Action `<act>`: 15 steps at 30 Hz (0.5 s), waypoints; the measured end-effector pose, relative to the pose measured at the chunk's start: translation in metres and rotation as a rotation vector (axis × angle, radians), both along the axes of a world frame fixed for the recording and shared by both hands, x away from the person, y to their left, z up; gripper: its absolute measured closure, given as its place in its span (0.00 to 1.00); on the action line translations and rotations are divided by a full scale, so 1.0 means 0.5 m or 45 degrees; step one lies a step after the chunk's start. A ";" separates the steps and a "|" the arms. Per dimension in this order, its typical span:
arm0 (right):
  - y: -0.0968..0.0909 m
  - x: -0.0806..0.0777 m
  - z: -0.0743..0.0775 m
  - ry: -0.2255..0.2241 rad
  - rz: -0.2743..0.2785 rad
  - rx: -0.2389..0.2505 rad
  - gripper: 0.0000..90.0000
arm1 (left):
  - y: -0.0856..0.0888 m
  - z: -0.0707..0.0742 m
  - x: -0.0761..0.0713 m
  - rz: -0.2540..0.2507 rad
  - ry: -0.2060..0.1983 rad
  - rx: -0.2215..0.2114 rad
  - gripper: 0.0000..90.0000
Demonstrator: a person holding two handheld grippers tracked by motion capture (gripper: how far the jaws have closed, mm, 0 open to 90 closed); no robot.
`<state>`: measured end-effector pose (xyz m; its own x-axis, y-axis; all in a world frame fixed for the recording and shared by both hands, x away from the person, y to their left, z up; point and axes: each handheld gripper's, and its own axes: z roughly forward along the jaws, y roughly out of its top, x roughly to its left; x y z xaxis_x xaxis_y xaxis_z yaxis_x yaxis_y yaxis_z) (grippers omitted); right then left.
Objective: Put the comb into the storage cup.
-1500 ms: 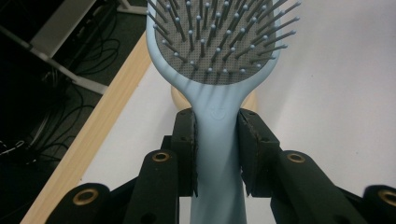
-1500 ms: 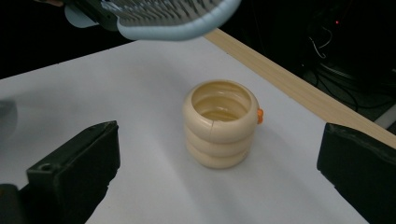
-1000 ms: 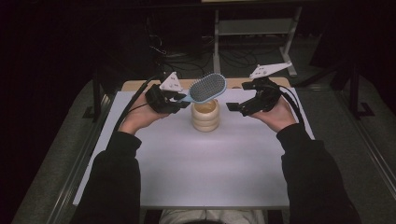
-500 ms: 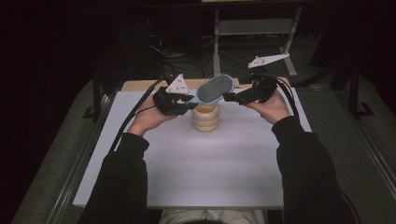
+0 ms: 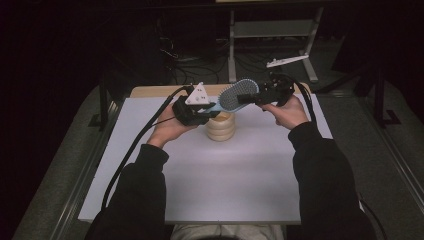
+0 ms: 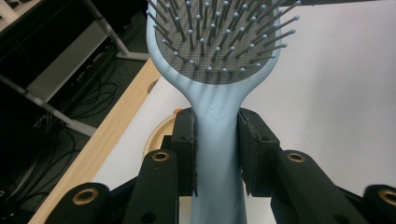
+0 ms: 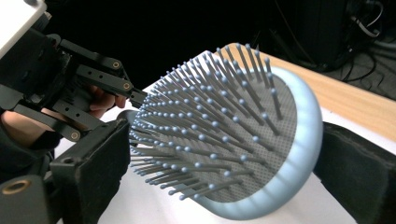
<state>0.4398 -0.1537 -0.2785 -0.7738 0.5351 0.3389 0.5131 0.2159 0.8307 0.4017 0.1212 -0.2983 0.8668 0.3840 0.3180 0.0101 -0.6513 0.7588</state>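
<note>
— What carries everything here?
— A table (image 5: 150,92) with a light wooden top, its bare edge showing along the far side, upper centre of the high view. A large white sheet (image 5: 210,180) covers nearly all of it.
— And directly on the sheet?
— A stack of pale wooden rings (image 5: 220,129), slightly above the frame's centre.
</note>
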 end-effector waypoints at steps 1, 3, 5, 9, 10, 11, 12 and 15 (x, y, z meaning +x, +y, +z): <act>0.000 0.001 -0.001 0.008 0.003 0.002 0.10 | -0.001 -0.001 0.000 -0.003 -0.004 0.002 0.78; 0.001 0.002 -0.001 0.024 0.018 0.010 0.15 | -0.004 -0.003 0.000 -0.001 -0.011 -0.005 0.78; 0.003 0.005 -0.002 0.050 0.019 0.006 0.16 | -0.005 -0.004 0.000 -0.003 -0.010 -0.012 0.78; 0.011 0.005 -0.001 0.076 0.043 -0.047 0.25 | -0.004 -0.010 0.003 -0.005 -0.007 0.006 0.78; 0.012 0.004 0.001 0.072 0.043 -0.052 0.28 | -0.003 -0.012 0.004 -0.003 -0.009 0.015 0.78; 0.012 0.003 0.003 0.069 0.047 -0.043 0.32 | -0.001 -0.013 0.004 0.002 -0.010 0.011 0.78; 0.012 0.002 0.006 0.067 0.053 -0.032 0.33 | 0.001 -0.014 0.005 0.000 -0.010 -0.005 0.78; 0.015 0.002 0.013 0.059 0.056 -0.025 0.37 | 0.003 -0.015 0.004 0.011 -0.026 -0.003 0.78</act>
<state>0.4408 -0.1464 -0.2721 -0.7804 0.5079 0.3649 0.5407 0.2549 0.8017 0.4036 0.1227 -0.3056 0.8569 0.3922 0.3345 0.0003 -0.6493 0.7605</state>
